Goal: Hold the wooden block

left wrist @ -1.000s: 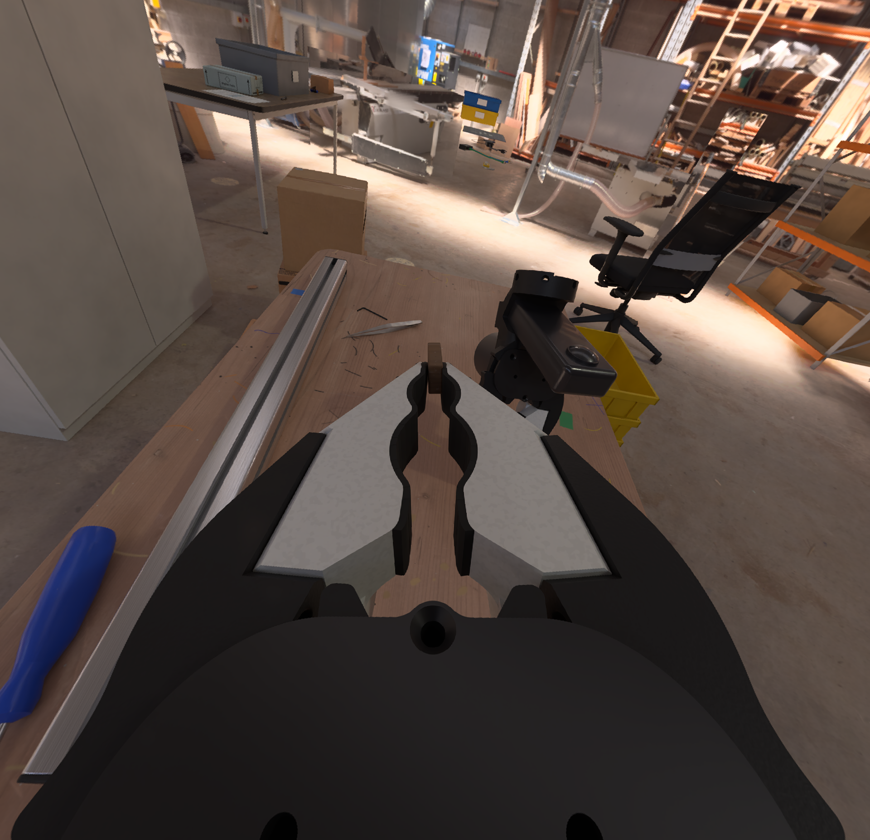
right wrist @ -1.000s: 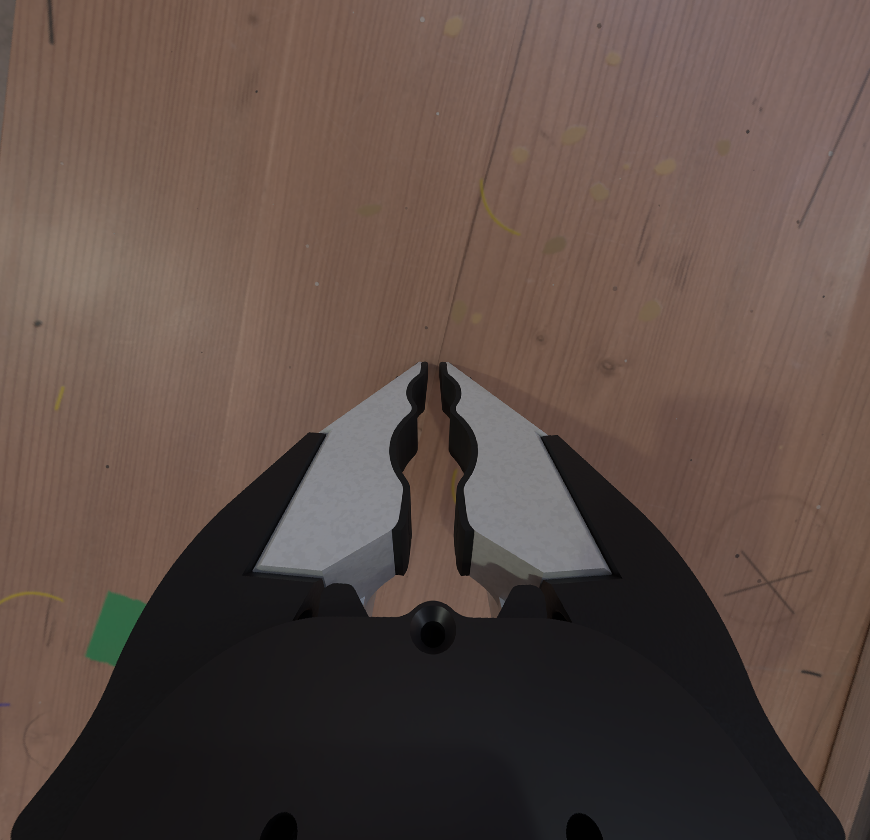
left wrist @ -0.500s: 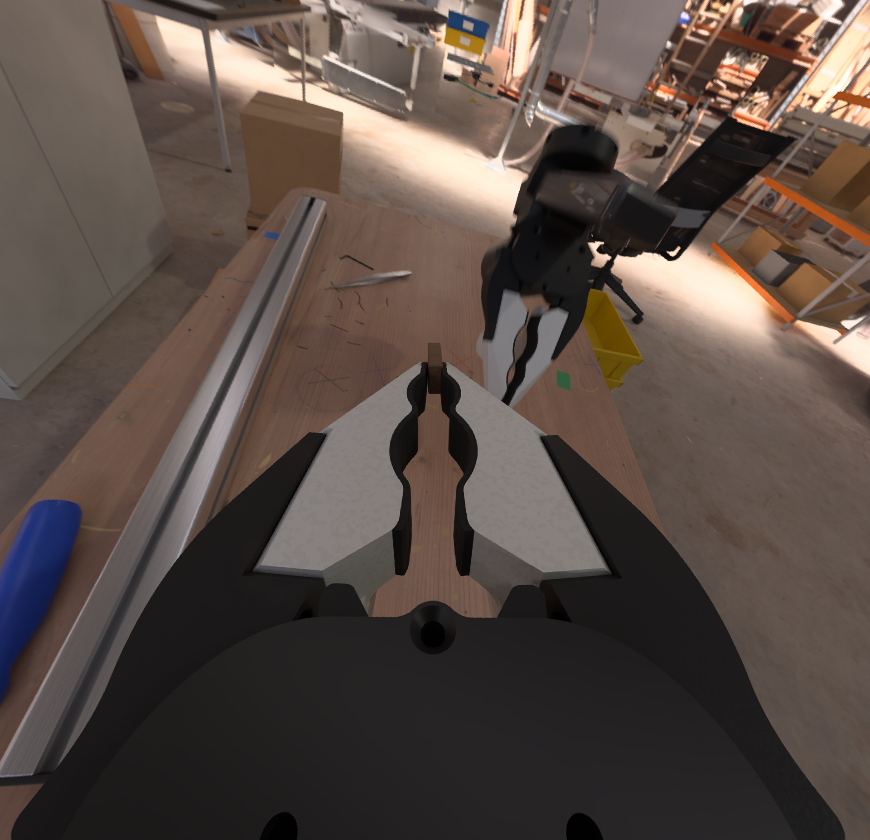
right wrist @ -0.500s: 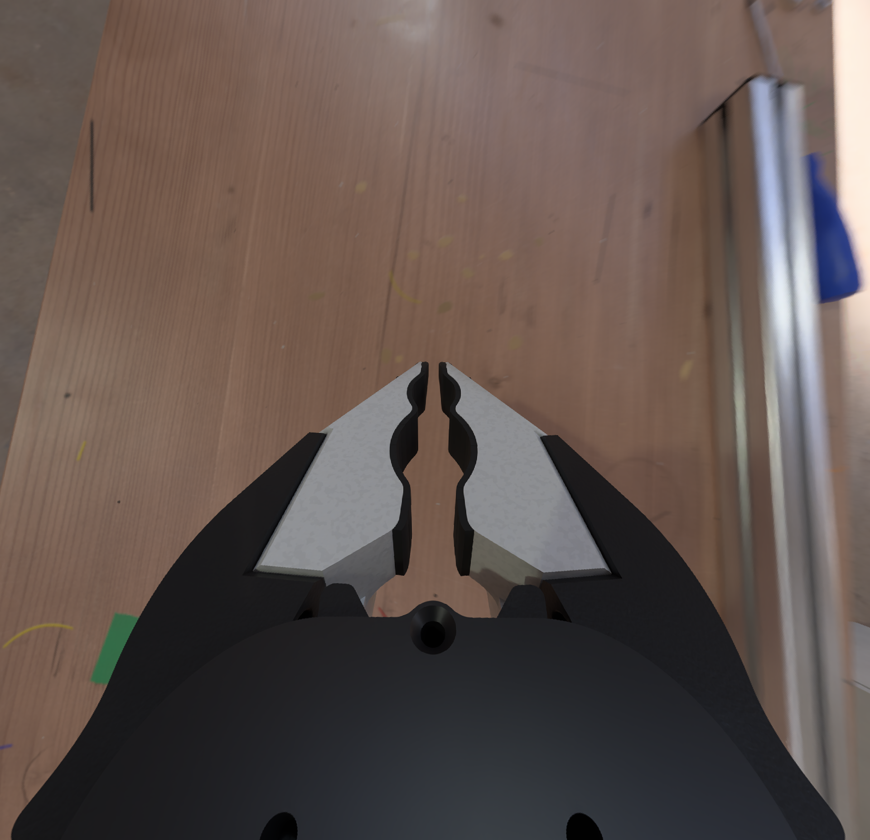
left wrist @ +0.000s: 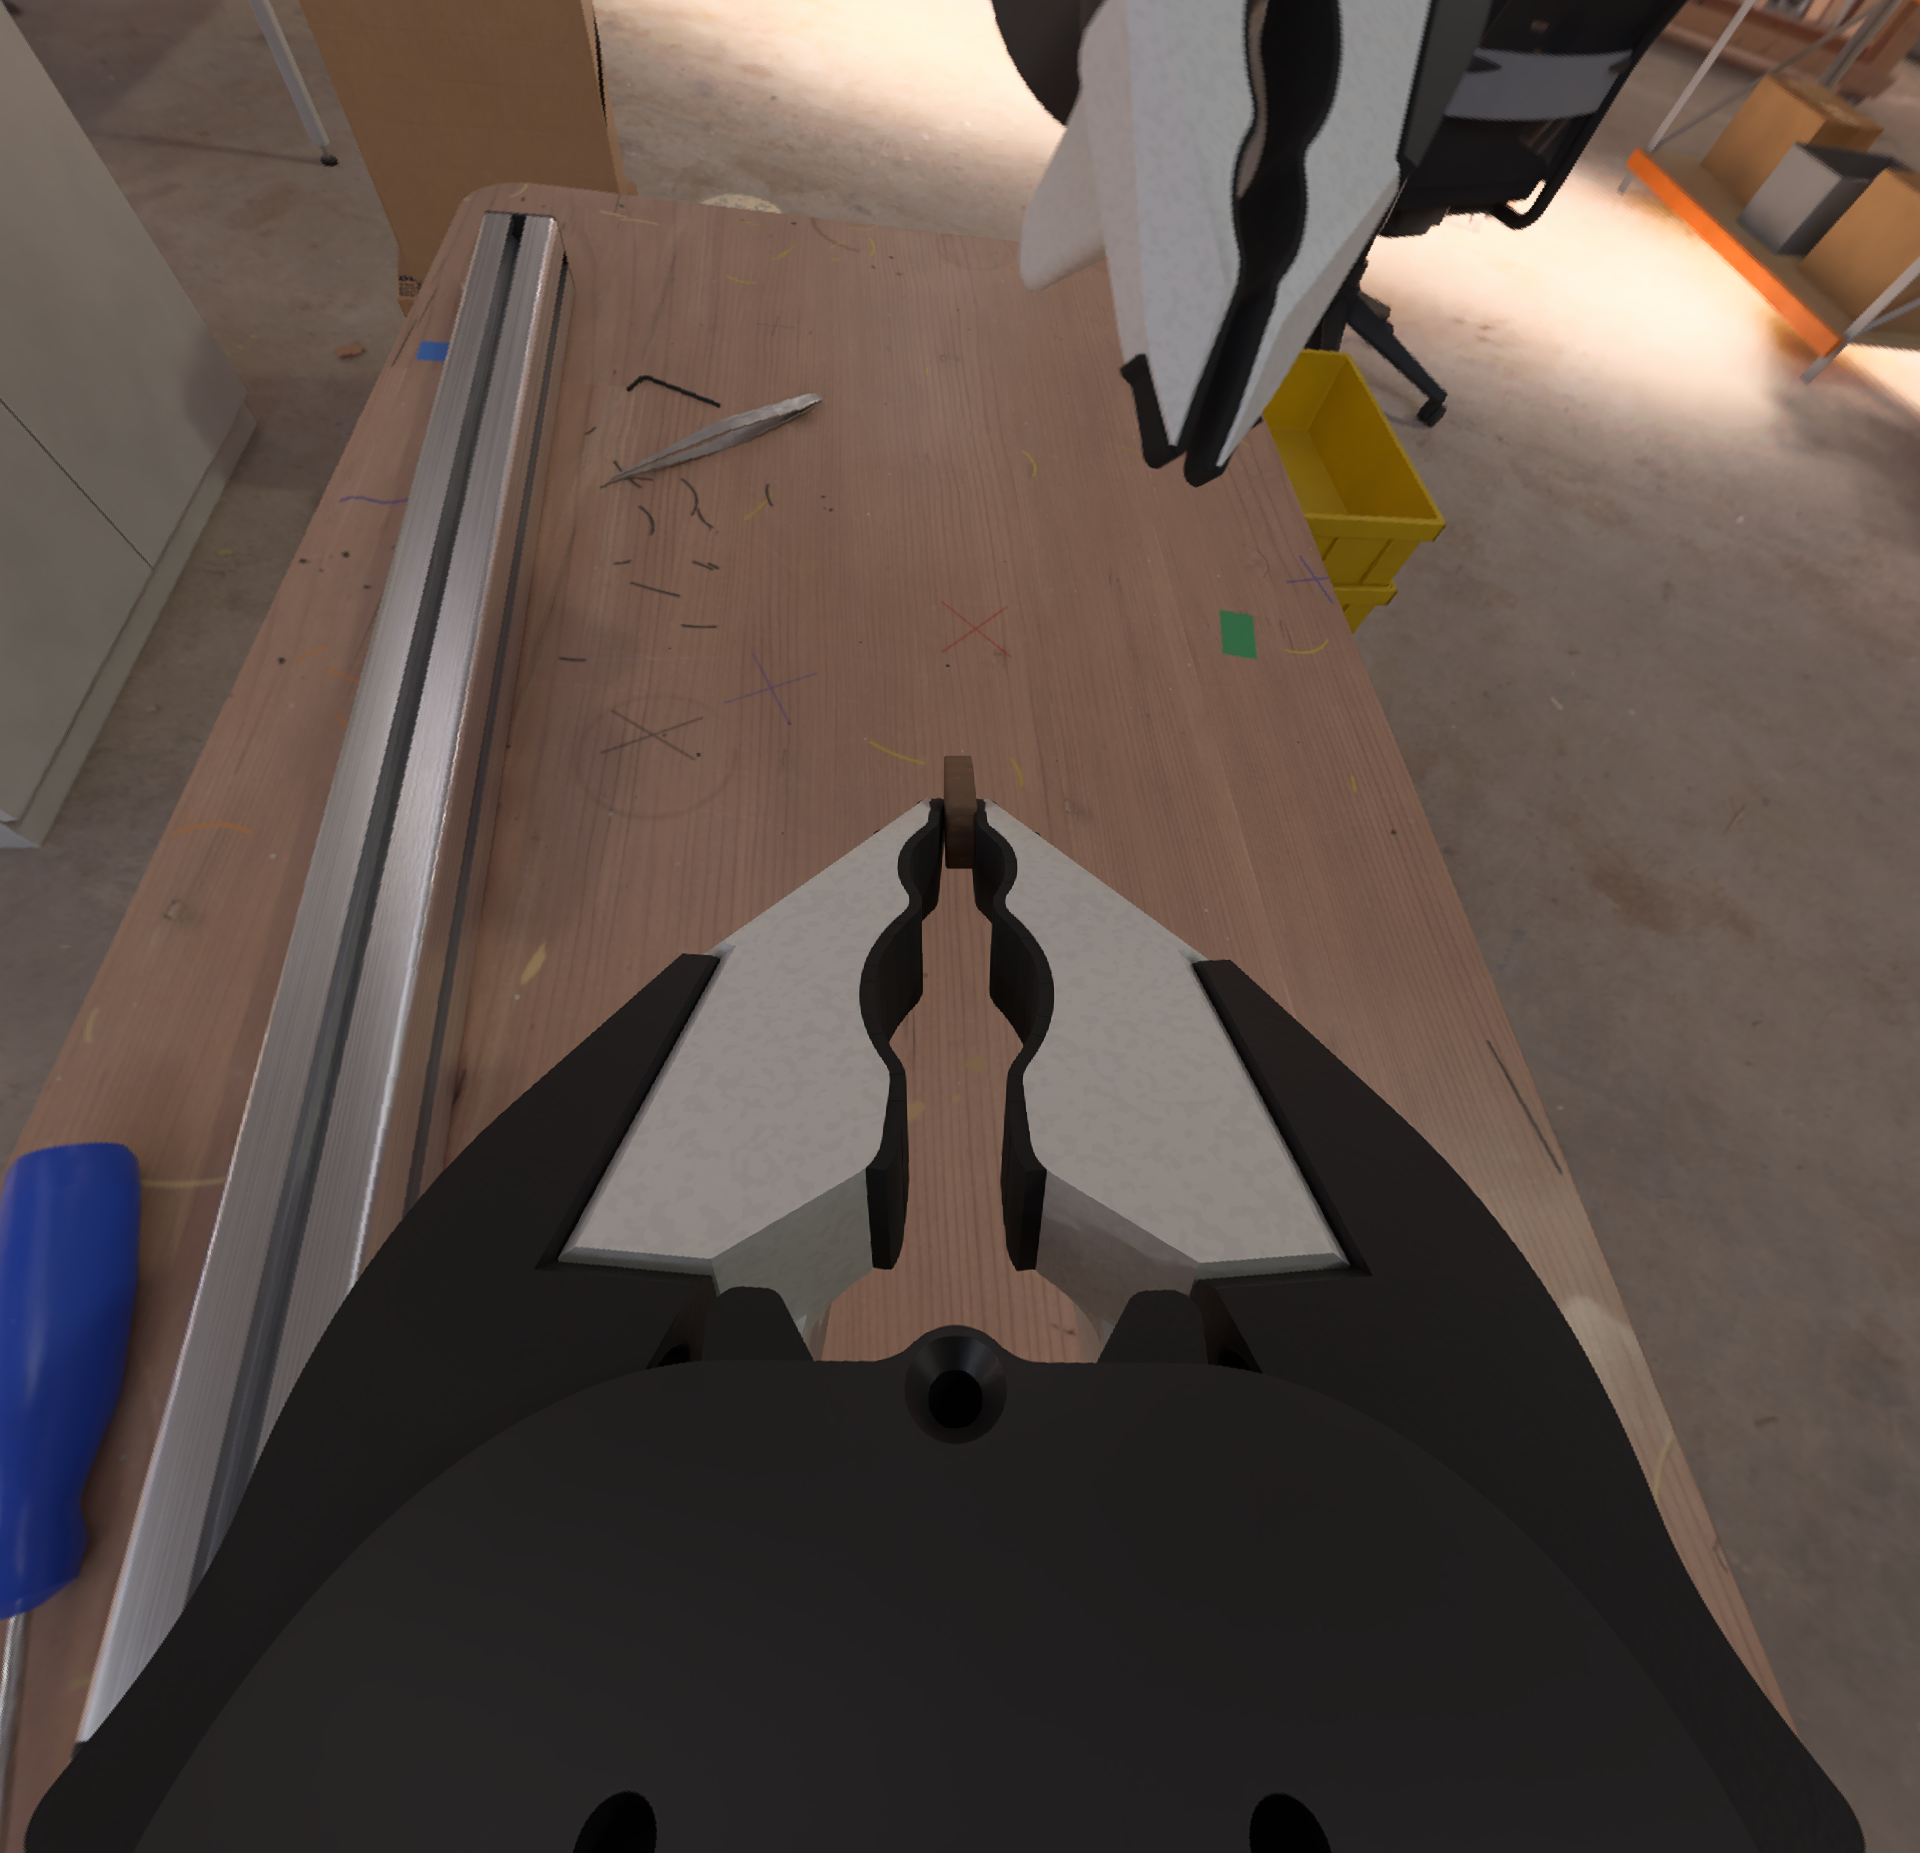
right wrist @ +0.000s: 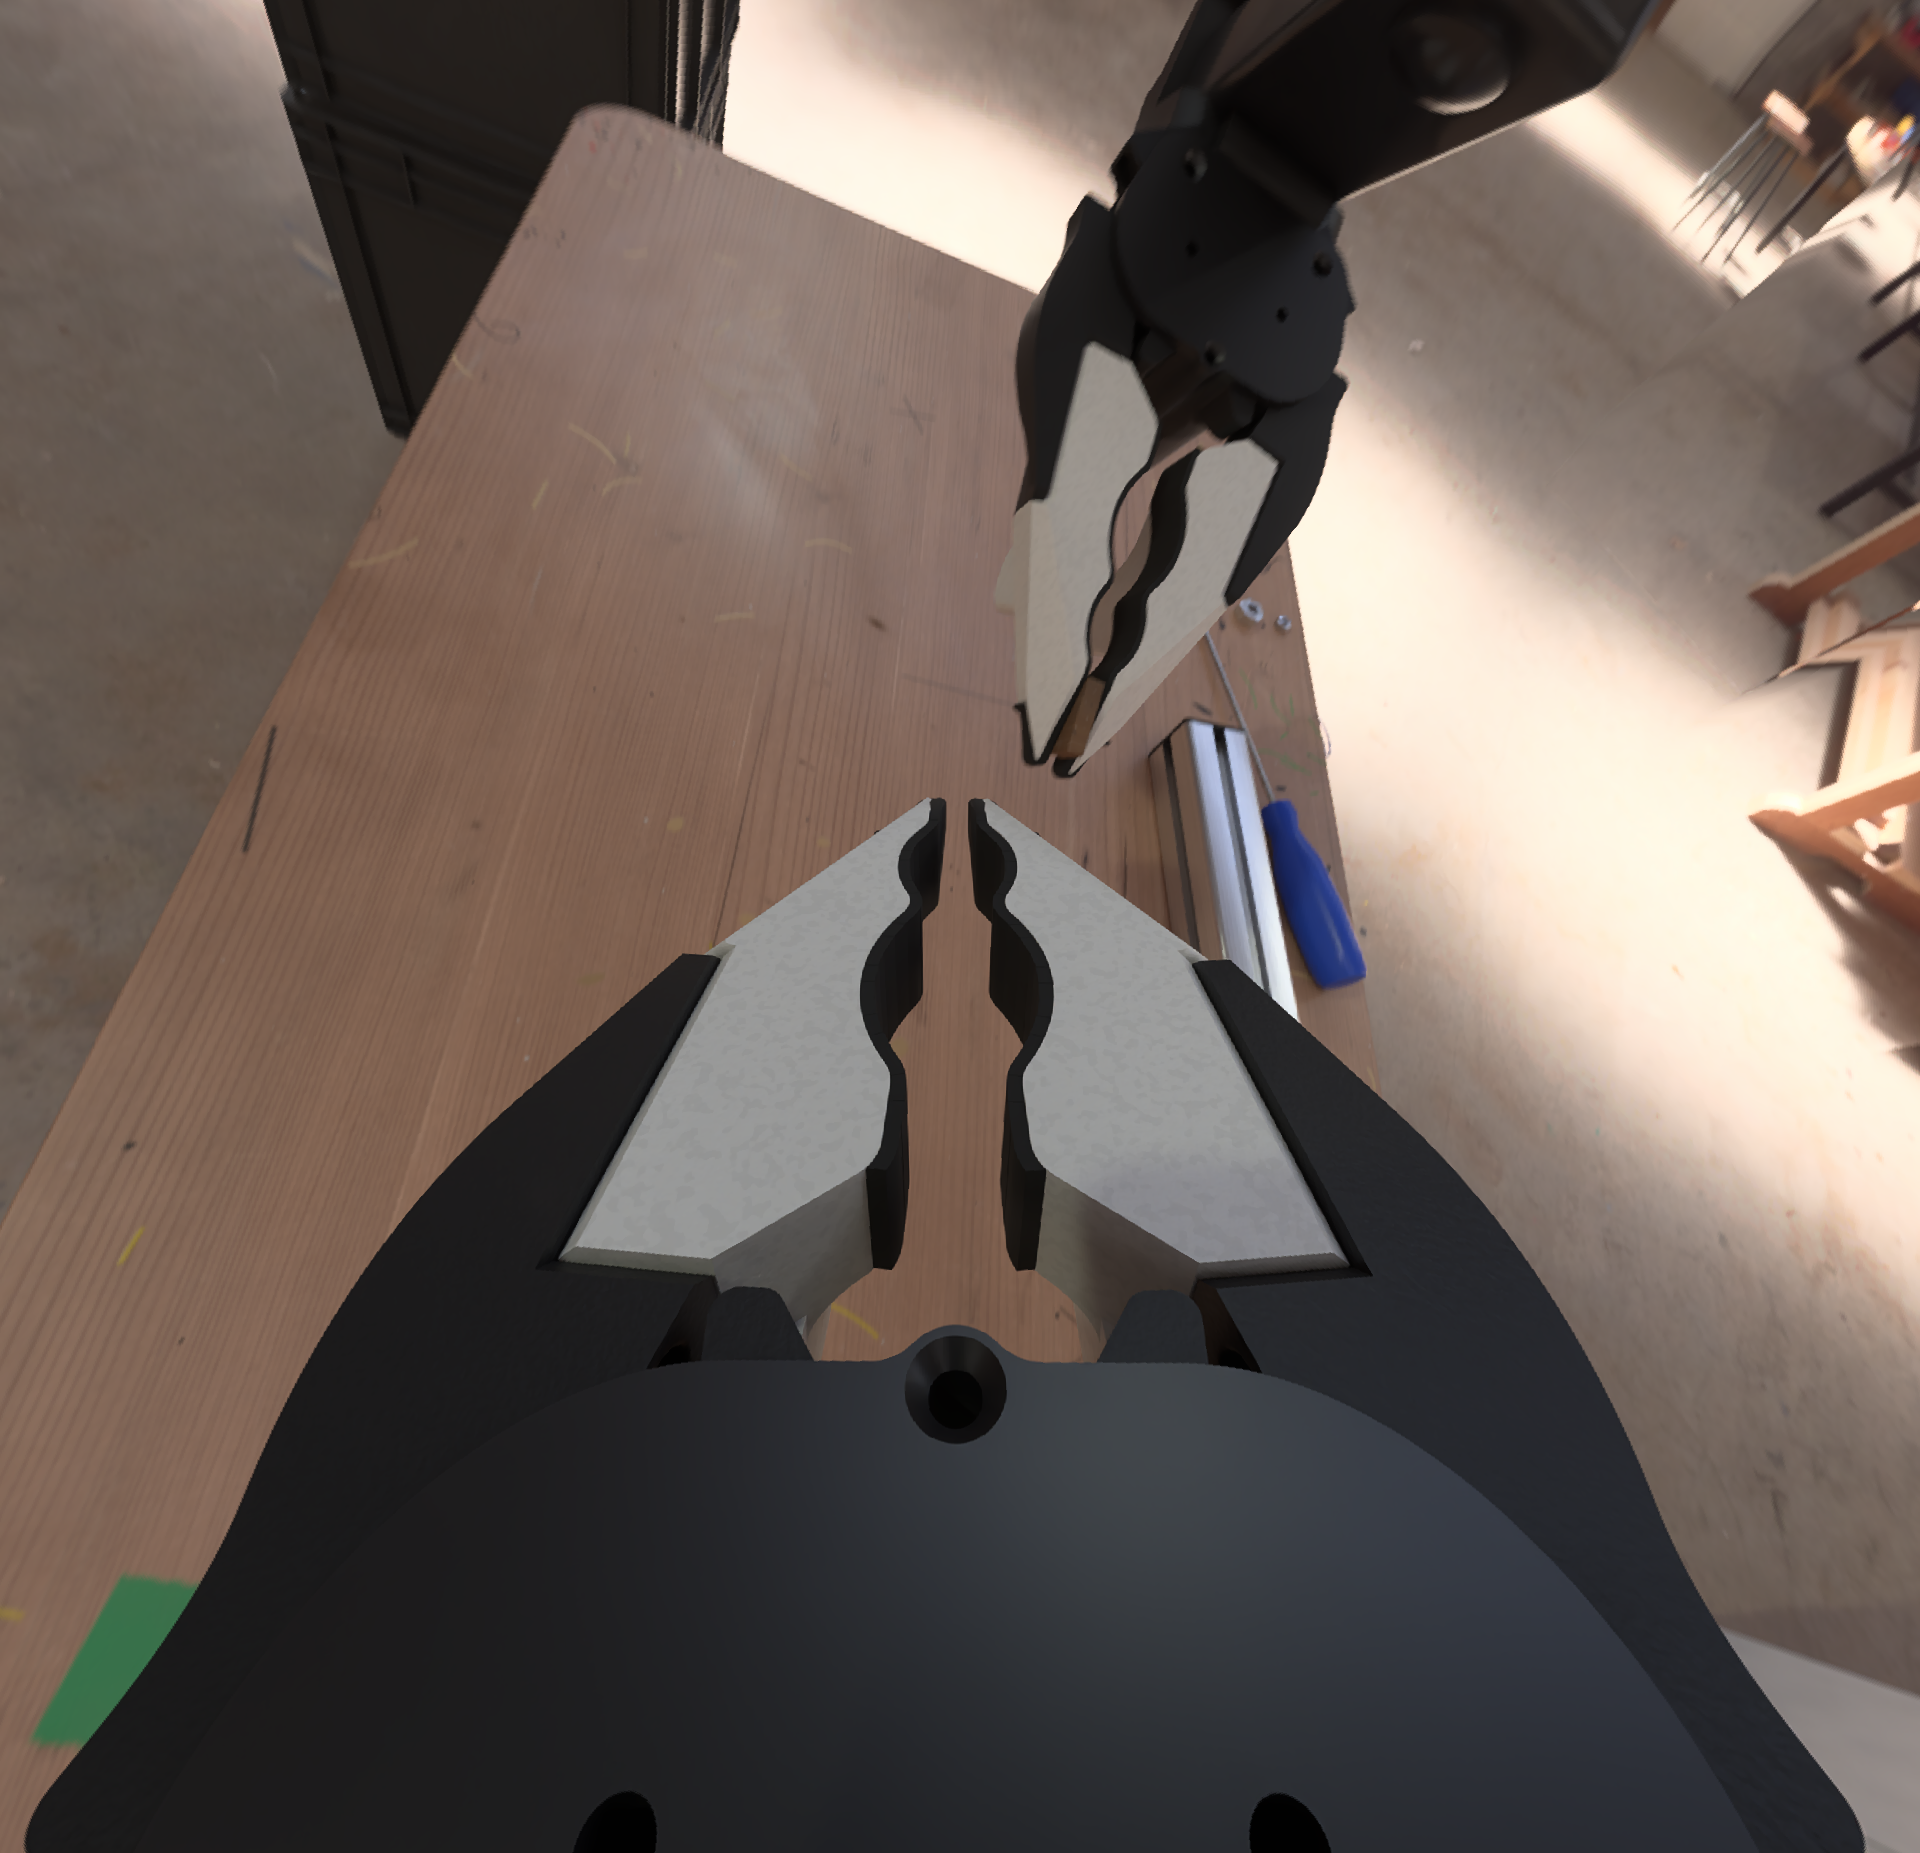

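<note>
Wood sits pinched at the very tip of the left gripper (left wrist: 958,824): the small brown wooden block (left wrist: 958,811) is clamped between the ends of its jaws, which are closed down onto it, its top poking out just past them. That gripper hangs above the worktop (left wrist: 1039,349), the block lifted clear of the surface as the right wrist view shows it. The right gripper (right wrist: 957,816) floats nearby and apart from the block, its jaws nearly closed with only a thin slit between them and nothing in them. Along the worktop's left edge runs a long metal rail (left wrist: 416,660), with a blue-handled screwdriver (left wrist: 62,1367) beside it. Farther off lie tweezers (left wrist: 717,437), a small black hex key (left wrist: 670,390) and a green patch (left wrist: 1236,632). Past the far end stand a cardboard box (left wrist: 457,68) and a yellow bin (left wrist: 1351,473).
</note>
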Motion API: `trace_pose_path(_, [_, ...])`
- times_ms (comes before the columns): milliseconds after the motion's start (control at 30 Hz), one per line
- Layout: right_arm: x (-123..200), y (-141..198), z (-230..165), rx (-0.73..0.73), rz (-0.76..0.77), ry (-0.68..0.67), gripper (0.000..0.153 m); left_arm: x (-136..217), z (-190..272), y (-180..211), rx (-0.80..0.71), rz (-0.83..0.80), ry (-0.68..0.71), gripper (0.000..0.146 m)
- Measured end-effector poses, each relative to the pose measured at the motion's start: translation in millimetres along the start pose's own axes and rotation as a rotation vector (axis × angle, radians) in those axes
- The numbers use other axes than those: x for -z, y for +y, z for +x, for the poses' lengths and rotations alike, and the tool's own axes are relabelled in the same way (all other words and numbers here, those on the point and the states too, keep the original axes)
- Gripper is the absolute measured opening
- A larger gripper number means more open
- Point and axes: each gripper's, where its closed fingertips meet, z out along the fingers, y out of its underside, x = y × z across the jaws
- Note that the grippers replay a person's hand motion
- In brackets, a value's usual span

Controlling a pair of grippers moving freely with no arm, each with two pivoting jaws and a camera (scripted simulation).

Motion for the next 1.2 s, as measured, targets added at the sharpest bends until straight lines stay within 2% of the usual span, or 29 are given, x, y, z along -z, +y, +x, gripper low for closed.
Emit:
trace_pose_path(200, [7, -8, 3, 0.004, 0.134, 0.016, 0.004, -5, 11, -5, -0.085, -0.062, -0.048, 0.004])
trace_pose_path(500, [12, -5, 4, -0.038, 0.26, -0.021, 0.004, -17, 28, -13, -0.153, -0.103, -0.045, 0.004])
trace_pose_path(1200, [-8, 10, 4, -0.054, 0.16, -0.045, 0.004, -23, 30, -13, -0.163, -0.123, -0.053, 0.004])
